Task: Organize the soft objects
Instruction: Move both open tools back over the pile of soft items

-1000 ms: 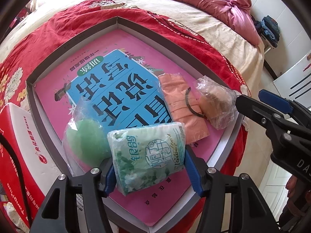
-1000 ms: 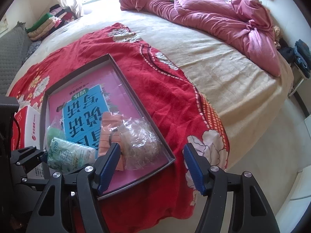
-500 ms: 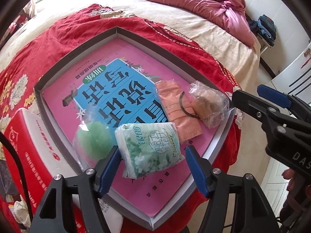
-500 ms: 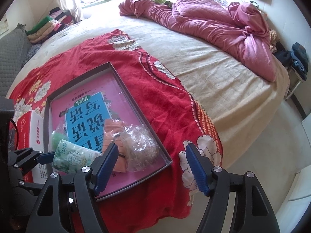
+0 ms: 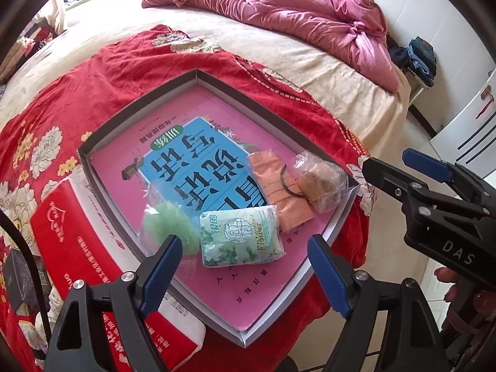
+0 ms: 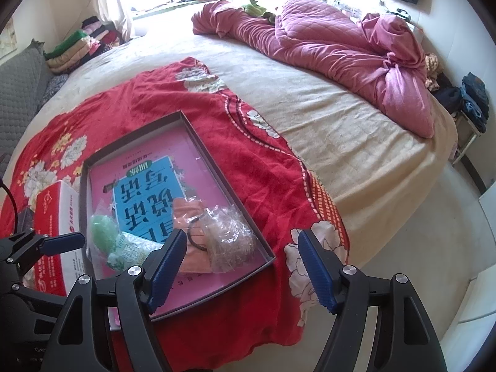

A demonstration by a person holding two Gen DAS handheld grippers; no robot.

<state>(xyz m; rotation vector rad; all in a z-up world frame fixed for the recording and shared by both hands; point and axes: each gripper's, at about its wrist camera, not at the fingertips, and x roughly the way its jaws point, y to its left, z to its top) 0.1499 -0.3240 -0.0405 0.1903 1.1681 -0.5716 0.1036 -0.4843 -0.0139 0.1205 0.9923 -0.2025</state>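
Left tongs (image 5: 241, 266) are seen spread and empty above the tissue pack (image 5: 240, 236), the jaws having just been opening.

The pack is left flat in the tray (image 5: 336, 226), just below these tongs, long axis across the jaws; the right tongs (image 6: 240, 268), also spread, are held further away.

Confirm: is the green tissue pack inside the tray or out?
Inside. The tissue pack lies flat on the tray's pink floor, beside the green sponge, free of both grippers.
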